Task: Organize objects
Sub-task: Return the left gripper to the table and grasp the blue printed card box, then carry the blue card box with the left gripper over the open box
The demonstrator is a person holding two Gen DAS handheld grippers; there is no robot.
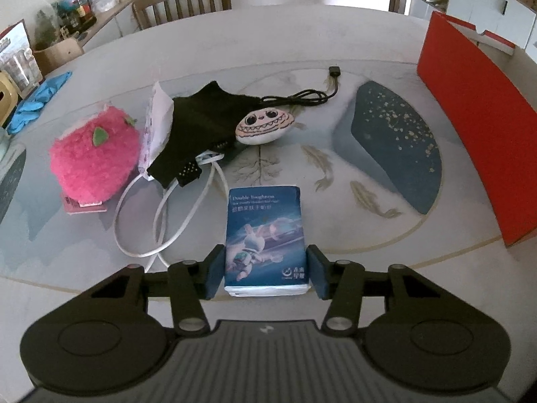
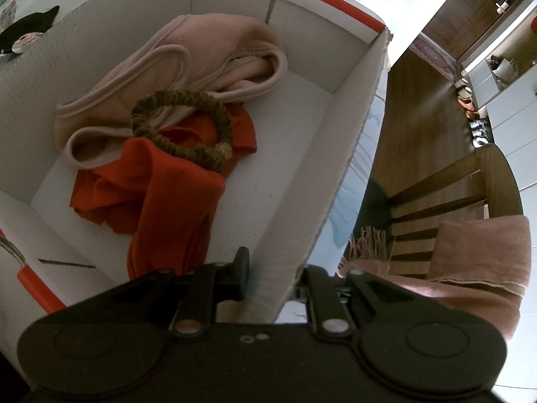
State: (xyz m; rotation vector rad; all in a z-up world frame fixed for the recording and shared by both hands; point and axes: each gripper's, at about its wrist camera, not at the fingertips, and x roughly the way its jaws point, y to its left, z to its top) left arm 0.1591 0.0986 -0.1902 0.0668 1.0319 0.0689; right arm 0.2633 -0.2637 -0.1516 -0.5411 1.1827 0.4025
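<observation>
My left gripper (image 1: 266, 270) is shut on a blue tissue pack (image 1: 265, 235), its blue pads pressed to both sides of the pack's near end. Beyond it on the table lie a white cable (image 1: 161, 221), a black cloth (image 1: 204, 124), a pink plush (image 1: 94, 161), a small monster-face plush (image 1: 265, 124) and a black cable (image 1: 302, 97). The red box (image 1: 476, 117) stands at the right. My right gripper (image 2: 272, 278) is shut on the box's white side wall (image 2: 322, 168). Inside the box lie a pink cloth (image 2: 201, 53), an orange cloth (image 2: 161, 181) and a brown scrunchie (image 2: 188, 127).
A wooden chair (image 1: 188, 3) stands behind the table, with a cluttered sideboard (image 1: 74, 10) at far left. Blue gloves (image 1: 37, 100) lie near the left edge. In the right wrist view a chair (image 2: 463, 194) draped with a pink scarf (image 2: 470, 262) stands beside the table.
</observation>
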